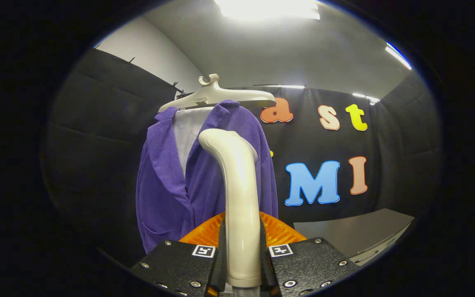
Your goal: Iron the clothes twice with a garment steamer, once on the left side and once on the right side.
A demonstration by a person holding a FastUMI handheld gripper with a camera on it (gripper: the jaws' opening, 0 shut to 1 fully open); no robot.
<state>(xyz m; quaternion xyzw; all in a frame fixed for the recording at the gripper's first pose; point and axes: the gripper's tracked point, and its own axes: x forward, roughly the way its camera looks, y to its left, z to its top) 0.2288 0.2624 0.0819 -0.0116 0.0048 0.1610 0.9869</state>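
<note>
Grip: your gripper (242, 264) has both fingers pinching the steamer (237, 198) handle, so its head points forward.
Jacket: the purple jacket (171, 181) hangs on a hanger (221, 97) just beyond, open for passes.

Open room right of the purple jacket (204, 173) — grey tabletop (357, 235) low there.
</note>
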